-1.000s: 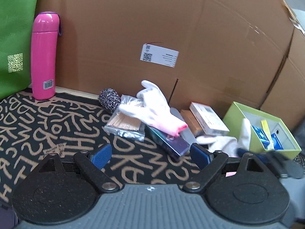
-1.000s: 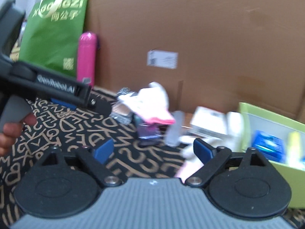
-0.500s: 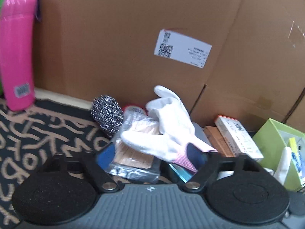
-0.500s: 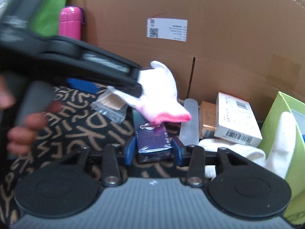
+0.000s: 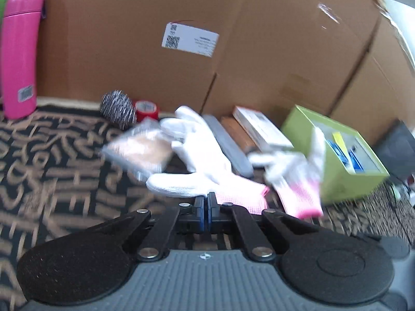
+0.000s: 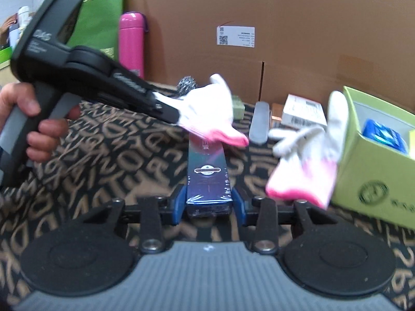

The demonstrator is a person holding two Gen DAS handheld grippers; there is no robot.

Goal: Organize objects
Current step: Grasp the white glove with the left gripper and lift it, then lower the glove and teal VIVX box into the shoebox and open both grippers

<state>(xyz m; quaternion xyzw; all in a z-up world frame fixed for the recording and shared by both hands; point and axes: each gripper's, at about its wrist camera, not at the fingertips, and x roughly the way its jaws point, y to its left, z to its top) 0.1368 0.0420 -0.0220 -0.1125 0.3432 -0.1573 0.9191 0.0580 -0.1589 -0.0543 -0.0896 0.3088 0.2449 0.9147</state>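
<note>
My left gripper (image 5: 207, 202) is shut on a white glove with a pink cuff (image 5: 199, 160) and holds it off the patterned mat; it also shows in the right wrist view (image 6: 210, 111), gripped at the thumb side. My right gripper (image 6: 208, 202) is shut on a dark blue shrink-wrapped box (image 6: 207, 176), lifted above the mat. A second white and pink glove (image 6: 308, 150) hangs over the edge of a green box (image 6: 373, 171); it also shows in the left wrist view (image 5: 298, 171).
A pink bottle (image 5: 19, 64) stands at the left against a cardboard wall (image 5: 259, 51). A steel scourer (image 5: 118, 108), red tape roll (image 5: 146, 108), bag of sticks (image 5: 140, 150), grey case (image 5: 228, 147) and small boxes (image 5: 259, 127) lie on the mat. A green bag (image 6: 98, 13) is back left.
My left gripper closed on the glove and pulled it up and back off the pile. My right gripper closed on the dark blue box and drew it away from the pile.
</note>
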